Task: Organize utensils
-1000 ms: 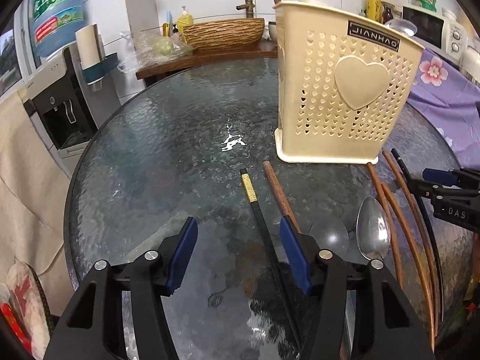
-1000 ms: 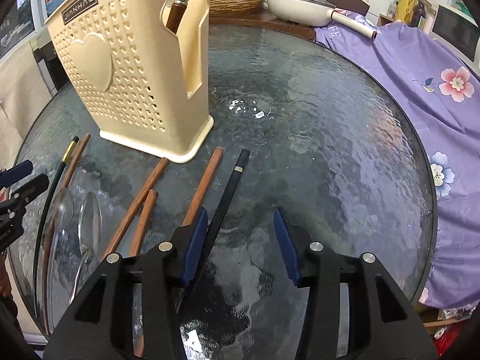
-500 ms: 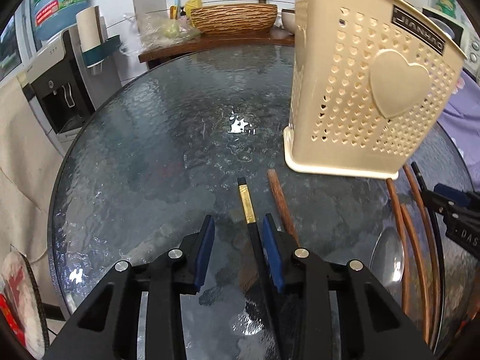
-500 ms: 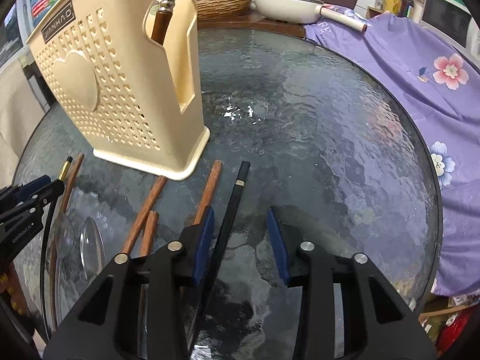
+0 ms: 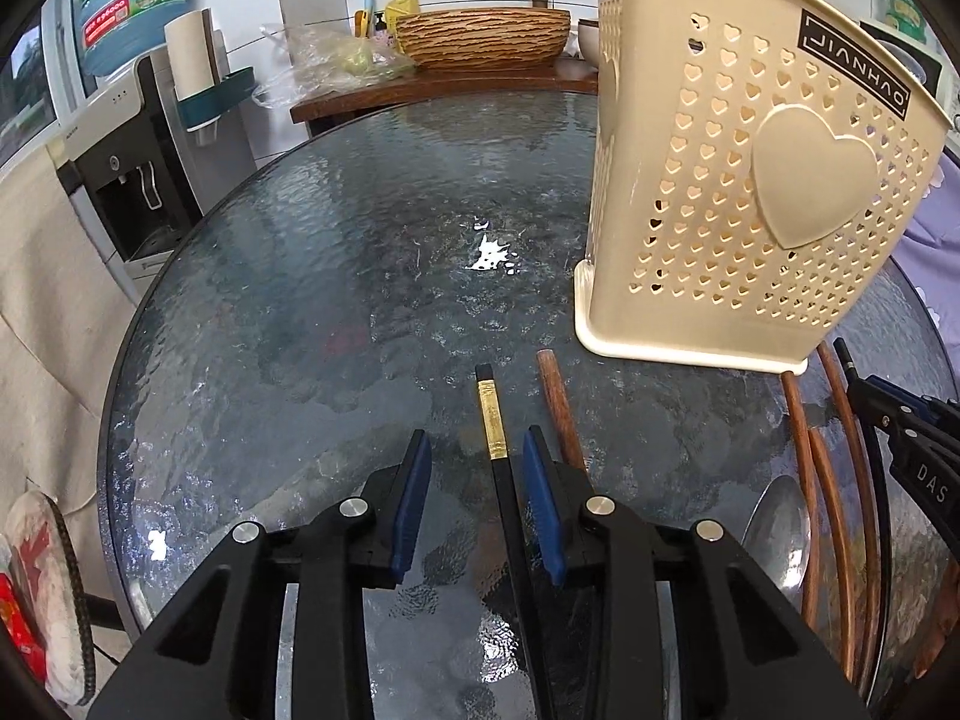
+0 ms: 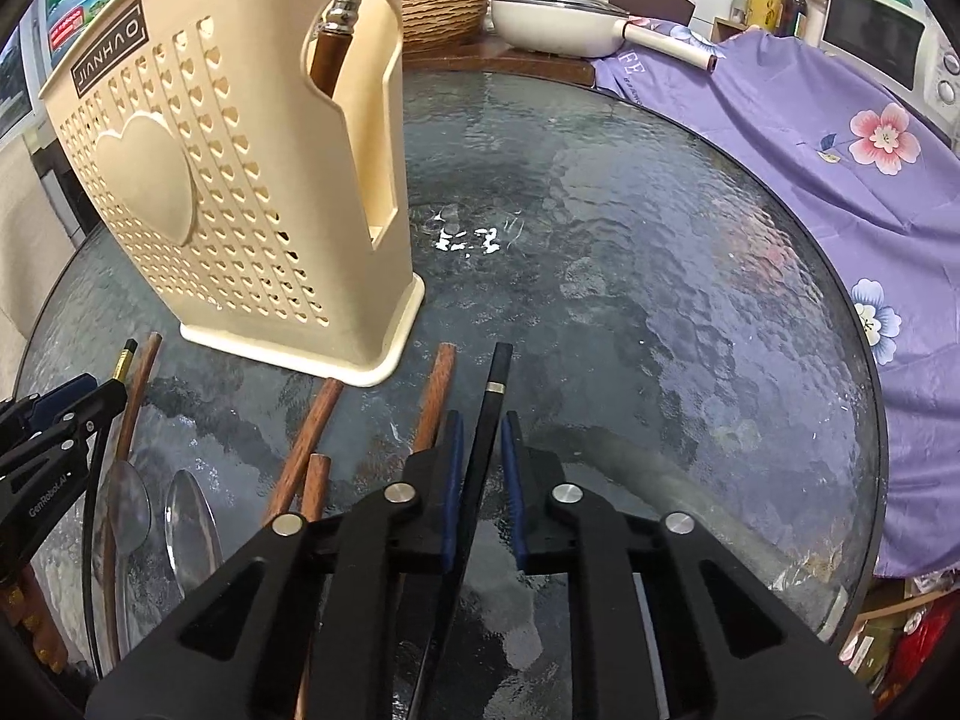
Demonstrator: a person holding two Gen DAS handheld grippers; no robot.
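Cream perforated plastic utensil holder with a raised heart (image 5: 738, 180) stands upright on the round textured glass table (image 5: 336, 312), at 1 o'clock in the left wrist view and 10 o'clock in the right wrist view. One brown wooden handle with a metal cap (image 6: 333, 45) shows through its side cut-out.

Left gripper (image 5: 477, 474): blue-padded fingers spread, straddling the black chopstick with a gold band (image 5: 493, 420). The right pad lies just beside the stick; contact cannot be confirmed. The stick lies flat on the glass, pointing to 12 o'clock. A brown wooden chopstick (image 5: 555, 396) lies just to its right, outside the fingers.

Right gripper (image 6: 480, 444): fingers drawn close on either side of the black chopstick with a silver ring (image 6: 495, 387), only a narrow gap left; whether the pads press it cannot be told. The stick's tip points toward 12 o'clock, near the holder's base corner. Another brown wooden chopstick (image 6: 435, 390) lies just left of it.

Further brown chopsticks (image 6: 300, 450) and two metal spoons (image 6: 192, 516) lie on the glass at 8 o'clock in the right wrist view, between the two grippers.

Purple flowered cloth (image 6: 840, 138) drapes the table's edge at 2 o'clock.
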